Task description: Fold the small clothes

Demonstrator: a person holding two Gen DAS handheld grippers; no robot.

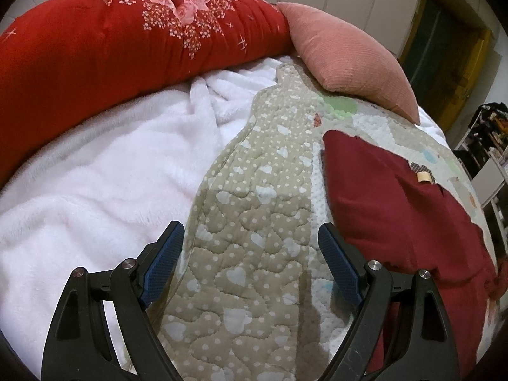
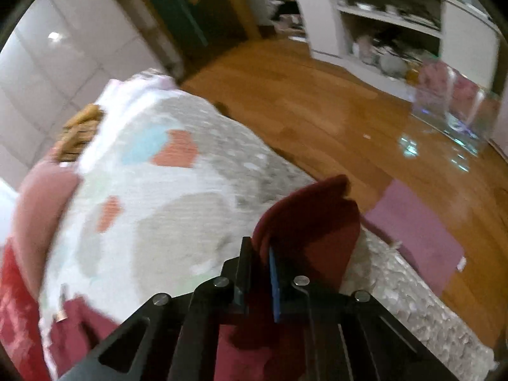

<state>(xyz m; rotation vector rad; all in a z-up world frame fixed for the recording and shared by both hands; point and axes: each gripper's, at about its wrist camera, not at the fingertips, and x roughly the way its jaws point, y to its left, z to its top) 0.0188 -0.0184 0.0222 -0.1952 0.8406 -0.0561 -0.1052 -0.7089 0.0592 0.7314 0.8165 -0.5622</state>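
Observation:
A dark red garment (image 1: 397, 197) lies spread on the quilted patterned mat (image 1: 254, 222) on the bed, with a small tan label near its upper edge. My left gripper (image 1: 250, 247) is open and empty above the mat, just left of the garment. My right gripper (image 2: 262, 254) is shut on a folded edge of the dark red garment (image 2: 317, 222) and holds it lifted above the mat (image 2: 158, 206). The right wrist view is blurred by motion.
A red floral quilt (image 1: 111, 38) and a pink pillow (image 1: 343, 57) lie at the bed's far side, on a white fleece blanket (image 1: 95, 174). The bed edge drops to a wooden floor (image 2: 317, 111) with a purple rug (image 2: 416, 231) and white shelves (image 2: 381, 16).

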